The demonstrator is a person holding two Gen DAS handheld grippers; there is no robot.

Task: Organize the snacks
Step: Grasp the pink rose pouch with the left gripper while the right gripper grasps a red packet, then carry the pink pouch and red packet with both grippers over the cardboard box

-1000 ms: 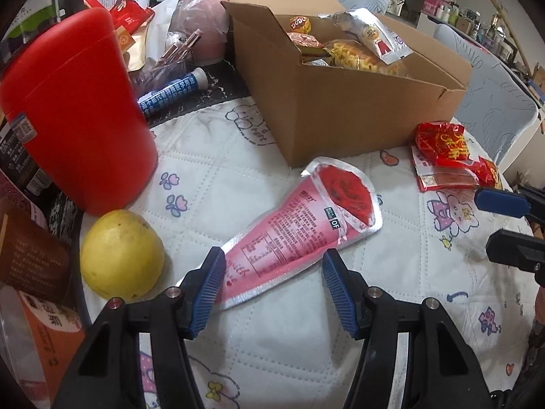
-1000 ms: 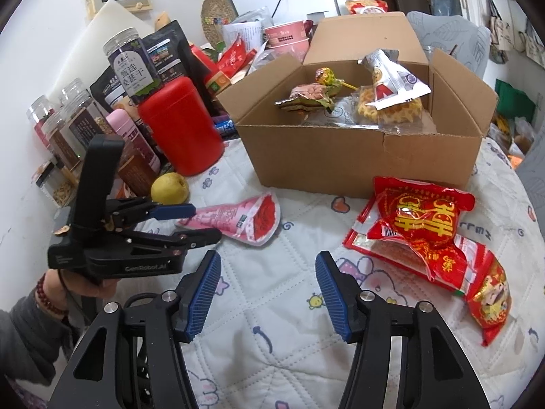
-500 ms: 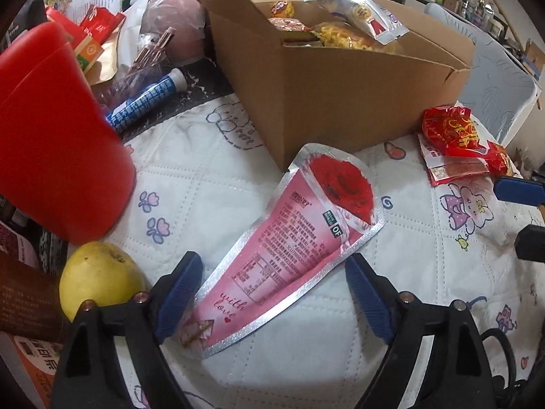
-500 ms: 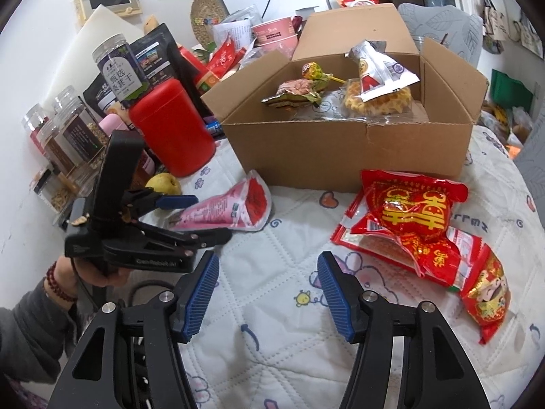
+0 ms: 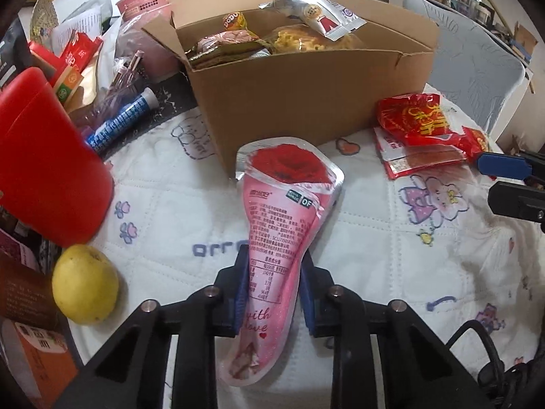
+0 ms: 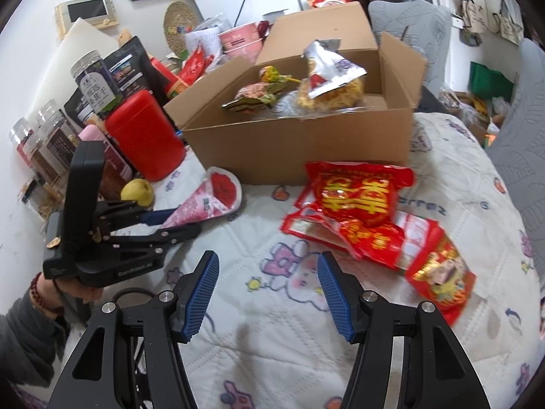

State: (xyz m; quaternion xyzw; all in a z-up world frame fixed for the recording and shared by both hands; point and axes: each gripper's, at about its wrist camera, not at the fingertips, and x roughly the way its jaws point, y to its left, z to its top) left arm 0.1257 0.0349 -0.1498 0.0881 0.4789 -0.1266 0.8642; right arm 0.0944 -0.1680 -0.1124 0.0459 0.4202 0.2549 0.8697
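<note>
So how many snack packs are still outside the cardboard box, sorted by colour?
Pink cone-shaped pack, in the left hand-held gripper: 1
Red packs on the quilt; overlapping, so approximate: 3
Total: 4

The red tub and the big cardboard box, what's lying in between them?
In the left wrist view, a blue tube lies between the red tub and the cardboard box, with a clear plastic wrapper just behind it.

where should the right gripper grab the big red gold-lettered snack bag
Grip the red bag by its flat sealed right edge, coming in low from the near right. It lies puffed on other packets, so the middle is too fat and slippery; the open right gripper has a free path there.
</note>
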